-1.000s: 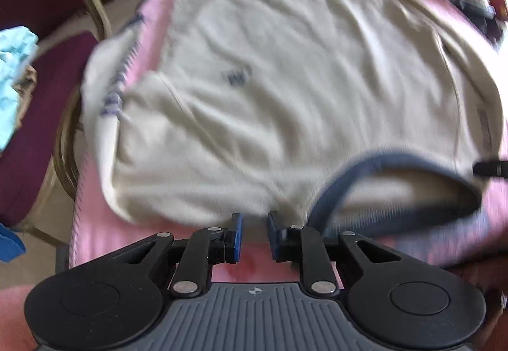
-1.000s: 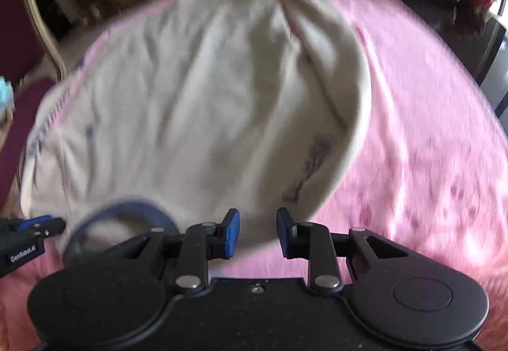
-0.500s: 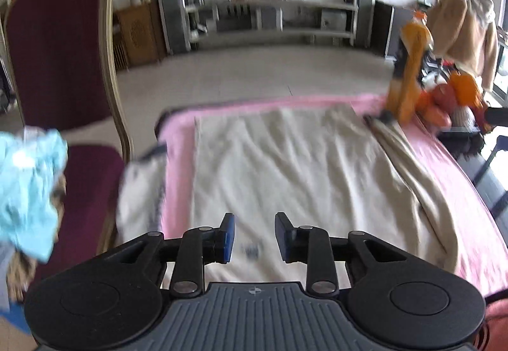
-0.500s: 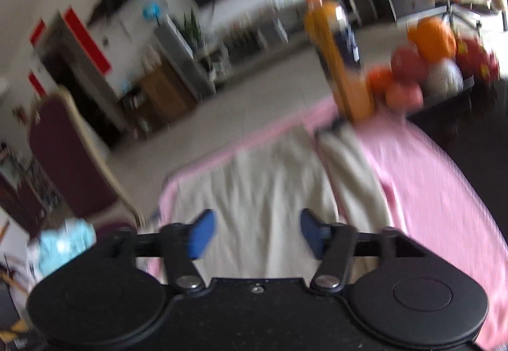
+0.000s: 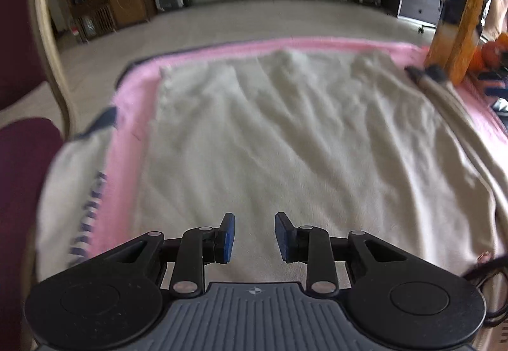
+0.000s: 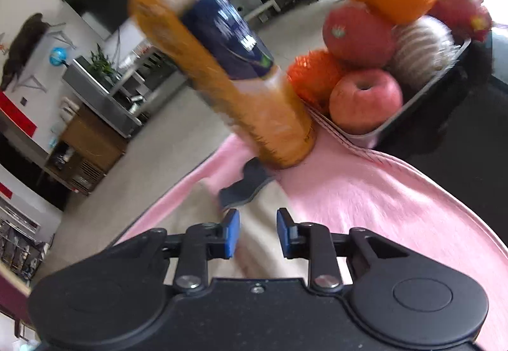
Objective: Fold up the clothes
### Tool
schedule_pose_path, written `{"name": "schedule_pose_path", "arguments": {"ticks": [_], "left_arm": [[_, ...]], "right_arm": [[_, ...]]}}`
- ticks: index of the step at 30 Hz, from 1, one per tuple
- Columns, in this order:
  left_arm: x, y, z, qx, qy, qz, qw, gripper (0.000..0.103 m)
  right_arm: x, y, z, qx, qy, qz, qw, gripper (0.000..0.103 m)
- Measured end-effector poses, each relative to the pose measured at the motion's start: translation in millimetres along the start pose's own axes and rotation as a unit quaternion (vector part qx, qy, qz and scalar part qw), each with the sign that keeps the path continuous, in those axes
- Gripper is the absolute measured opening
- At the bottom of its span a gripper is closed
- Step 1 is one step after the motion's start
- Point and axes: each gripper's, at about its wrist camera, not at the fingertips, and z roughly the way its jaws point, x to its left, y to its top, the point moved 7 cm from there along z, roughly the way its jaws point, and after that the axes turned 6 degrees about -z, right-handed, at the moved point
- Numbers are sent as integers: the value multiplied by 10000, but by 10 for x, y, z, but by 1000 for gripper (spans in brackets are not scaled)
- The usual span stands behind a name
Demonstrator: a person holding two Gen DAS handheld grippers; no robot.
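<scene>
A cream sweatshirt [image 5: 285, 135] lies spread flat on the pink blanket [image 5: 127, 135]. One sleeve [image 5: 73, 192], with navy lettering and a navy cuff, hangs off the left edge. The other sleeve [image 5: 460, 116] runs along the right side to a navy cuff [image 6: 244, 186] at the foot of an orange bottle. My left gripper [image 5: 254, 236] hovers open over the body of the sweatshirt with nothing between its pads. My right gripper [image 6: 257, 233] is just short of that cuff. Its jaws are closing over the sleeve cloth, and the pads do not press on it.
An orange bottle [image 6: 222, 65] with a blue label stands at the blanket's far right corner. Beside it is a tray [image 6: 422, 94] piled with apples and oranges. A maroon chair [image 5: 19, 33] stands off the left edge. Floor and shelving lie beyond.
Both grippers swept from the collar end to the far part of the sweatshirt. The right one swung toward the bottle and cuff; its jaws widened, then narrowed. The left jaws widened a little.
</scene>
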Motion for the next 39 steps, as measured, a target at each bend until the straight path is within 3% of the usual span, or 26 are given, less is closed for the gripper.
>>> {"name": "schedule_pose_path", "arguments": {"ticks": [3, 6, 13, 14, 15, 18, 23, 27, 31, 34, 39], "left_arm": [[28, -94, 92, 154, -53, -12, 9999, 29], [37, -104, 89, 125, -92, -20, 9999, 30], [-54, -104, 27, -64, -292, -25, 9995, 33], [-71, -102, 22, -91, -297, -2, 9995, 33], [-85, -87, 14, -113, -328, 0, 9994, 33], [-132, -45, -95, -281, -376, 71, 9989, 33], [-255, 2, -427, -664, -393, 206, 9968, 33], [-453, -38, -789, -809, -636, 186, 9945, 33], [-709, -140, -1038, -786, -854, 151, 9931, 33], [-964, -238, -1065, -664, -993, 160, 9927, 33], [-1379, -482, -927, -252, -1088, 473, 9926, 33]], "right_arm": [[-99, 84, 377, 45, -65, -72, 9999, 27], [-169, 101, 679, 239, 140, 43, 9996, 28], [-76, 44, 848, 232, 348, -312, 9986, 33], [-49, 44, 809, 181, 324, -350, 9987, 26], [-23, 44, 769, 130, 300, -387, 9987, 8], [82, 87, 478, -190, 313, -577, 9977, 6], [158, 318, -415, -905, 446, -690, 9925, 5], [-14, 630, -1268, -1496, 299, -644, 9862, 5], [-435, 977, -1915, -1892, 1, -455, 9809, 5], [-898, 1077, -2065, -1875, -273, -230, 9816, 5], [-1533, 947, -1838, -1468, -532, 203, 9875, 5]]}}
